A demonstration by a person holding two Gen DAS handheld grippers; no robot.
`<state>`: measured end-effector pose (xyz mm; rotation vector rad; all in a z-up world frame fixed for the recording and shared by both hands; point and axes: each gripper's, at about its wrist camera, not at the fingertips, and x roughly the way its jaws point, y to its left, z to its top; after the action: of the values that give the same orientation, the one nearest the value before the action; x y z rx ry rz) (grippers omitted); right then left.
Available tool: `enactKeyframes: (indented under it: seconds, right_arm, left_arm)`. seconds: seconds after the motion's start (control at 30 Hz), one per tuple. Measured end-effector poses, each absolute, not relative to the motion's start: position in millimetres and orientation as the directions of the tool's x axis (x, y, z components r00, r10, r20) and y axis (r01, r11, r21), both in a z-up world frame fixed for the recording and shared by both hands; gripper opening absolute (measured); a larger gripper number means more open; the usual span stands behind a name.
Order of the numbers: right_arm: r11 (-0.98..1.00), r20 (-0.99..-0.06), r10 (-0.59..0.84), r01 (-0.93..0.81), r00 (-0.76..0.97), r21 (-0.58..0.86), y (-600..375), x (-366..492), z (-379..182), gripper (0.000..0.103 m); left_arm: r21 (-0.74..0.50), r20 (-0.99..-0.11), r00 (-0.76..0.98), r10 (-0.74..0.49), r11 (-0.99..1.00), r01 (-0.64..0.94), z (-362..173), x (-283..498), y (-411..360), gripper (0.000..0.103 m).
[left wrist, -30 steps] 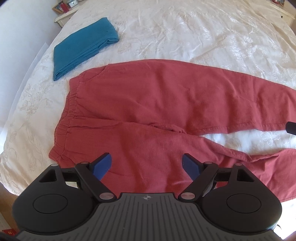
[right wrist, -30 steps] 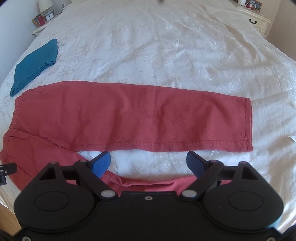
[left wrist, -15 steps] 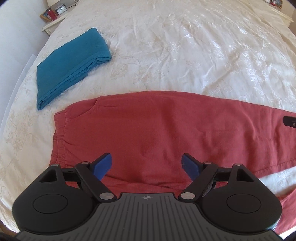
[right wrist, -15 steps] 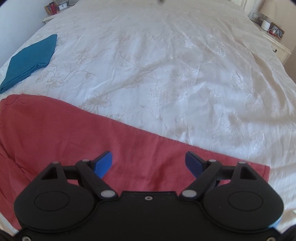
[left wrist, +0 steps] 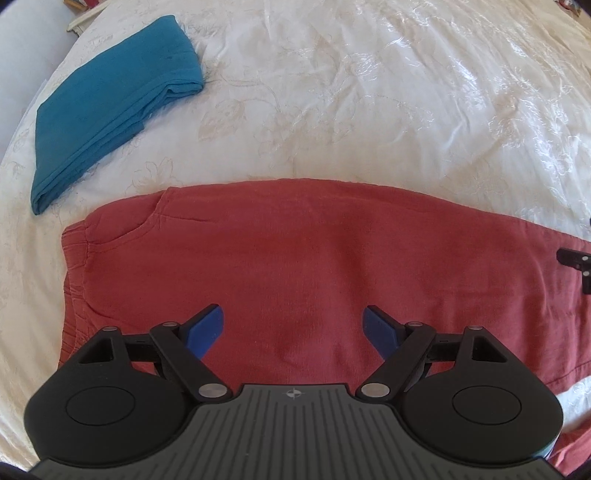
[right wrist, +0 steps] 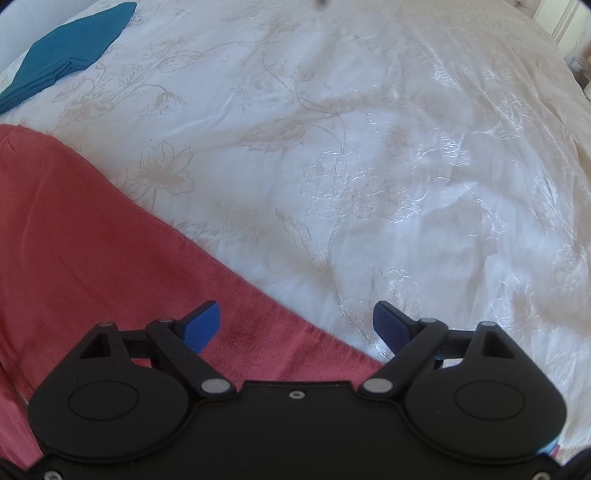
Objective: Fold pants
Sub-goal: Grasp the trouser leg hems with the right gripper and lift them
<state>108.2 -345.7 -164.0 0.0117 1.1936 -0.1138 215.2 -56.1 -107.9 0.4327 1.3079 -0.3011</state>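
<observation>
Red pants (left wrist: 295, 266) lie flat on the white bedspread (left wrist: 369, 92), waistband to the left. My left gripper (left wrist: 293, 326) is open and empty, low over the hip area of the pants near the waistband (left wrist: 74, 280). My right gripper (right wrist: 295, 321) is open and empty, low over the far edge of a pant leg (right wrist: 92, 251); its left finger is above the red cloth and its right finger above the bedspread (right wrist: 369, 166). A black part of the right gripper (left wrist: 574, 260) shows at the right edge of the left wrist view.
A folded teal garment (left wrist: 110, 99) lies on the bed beyond the waistband; it also shows in the right wrist view (right wrist: 62, 51). A nightstand corner (left wrist: 83, 18) is at the far left. Bare embroidered bedspread stretches beyond the pants.
Both grippers have moved forward and down toward the pants. The near pant leg has dropped out of view and the far edge of the pants now sits close in front of both.
</observation>
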Motion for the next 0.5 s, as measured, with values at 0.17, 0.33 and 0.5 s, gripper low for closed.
enactKeyframes:
  seconds: [0.17, 0.33, 0.5]
  right_arm:
    - [1.0, -0.947, 0.015, 0.002, 0.322, 0.016, -341, 109, -179, 0.055]
    - [0.999, -0.941, 0.053, -0.003, 0.334, 0.055, -337, 89, -167, 0.023]
    - [0.996, -0.932, 0.092, -0.049, 0.35, 0.08, -329, 60, -152, 0.02]
  left_arm:
    - [0.119, -0.975, 0.222, 0.02, 0.89, 0.441, -119, 235, -64, 0.083]
    - [0.07, -0.979, 0.202, -0.011, 0.917, 0.393, -125, 262, -69, 0.083]
    - [0.032, -0.98, 0.196, -0.039, 0.938, 0.346, -124, 288, -76, 0.083]
